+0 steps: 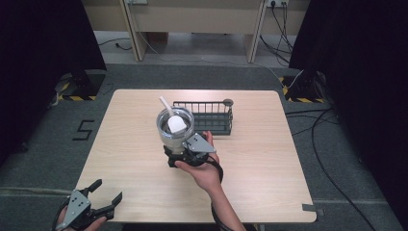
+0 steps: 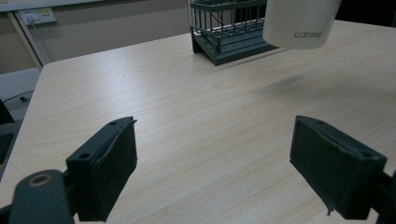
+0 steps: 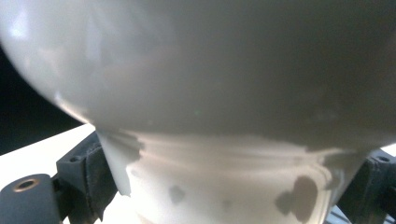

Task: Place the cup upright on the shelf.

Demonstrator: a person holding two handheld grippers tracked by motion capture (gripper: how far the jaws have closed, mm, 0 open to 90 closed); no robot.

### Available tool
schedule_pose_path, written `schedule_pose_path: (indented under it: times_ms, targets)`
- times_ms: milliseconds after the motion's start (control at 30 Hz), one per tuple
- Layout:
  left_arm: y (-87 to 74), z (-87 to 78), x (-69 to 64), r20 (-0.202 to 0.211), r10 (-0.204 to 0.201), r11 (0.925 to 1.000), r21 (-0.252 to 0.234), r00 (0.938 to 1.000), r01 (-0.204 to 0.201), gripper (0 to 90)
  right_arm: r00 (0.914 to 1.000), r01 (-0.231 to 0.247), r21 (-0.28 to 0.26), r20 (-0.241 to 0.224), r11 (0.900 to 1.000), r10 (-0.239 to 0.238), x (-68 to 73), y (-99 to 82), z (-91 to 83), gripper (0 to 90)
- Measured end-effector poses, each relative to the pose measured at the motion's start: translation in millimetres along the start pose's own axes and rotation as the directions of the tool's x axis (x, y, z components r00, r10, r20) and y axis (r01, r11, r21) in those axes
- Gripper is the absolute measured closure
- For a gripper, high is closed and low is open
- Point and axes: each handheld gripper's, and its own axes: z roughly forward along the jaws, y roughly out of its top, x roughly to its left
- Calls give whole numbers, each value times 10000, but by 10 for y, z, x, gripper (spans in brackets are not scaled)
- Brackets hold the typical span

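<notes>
A white tumbler (image 1: 175, 129) with a clear domed lid and a white straw (image 1: 165, 104) is held upright above the middle of the table, in front of the rack. My right gripper (image 1: 179, 150) is shut on its lower body. In the right gripper view the tumbler (image 3: 210, 93) looms close between the black pads (image 3: 86, 175). In the left gripper view the tumbler's base (image 2: 299, 23), marked "carote", hangs over the tabletop with a shadow under it. My left gripper (image 1: 107, 190) is open and holds nothing near the table's front left corner, its jaws (image 2: 215, 168) wide apart over bare wood.
A dark wire rack (image 1: 216, 126) stands at the back middle of the wooden table (image 1: 260, 159), also seen as the rack (image 2: 229, 35) beyond the left gripper. Cables run over the floor at the right.
</notes>
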Motion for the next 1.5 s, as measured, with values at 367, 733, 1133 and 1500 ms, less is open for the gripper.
schedule_pose_path:
  times_ms: [367, 733, 1133, 1500]
  targets:
    - [3, -1, -3, 14, -2, 10000, 6, 10000, 2, 141, 9973, -101, -17, 732, 9999, 101, -273, 184, 15, 105]
    - [-2, 6, -2, -24, -76, 10000, 12, 10000, 76, 141, 9929, -199, 113, 1171, 9997, 185, -464, 273, 54, 104]
    - [-5, 4, 2, -30, -52, 10000, 42, 10000, 52, 141, 9861, -293, 275, 1642, 9992, 244, -678, 326, 126, 104]
    - [-13, 22, -7, 9, -75, 9999, 86, 10000, 75, 141, 9787, -431, 222, 2018, 9988, 377, -818, 442, 182, 104]
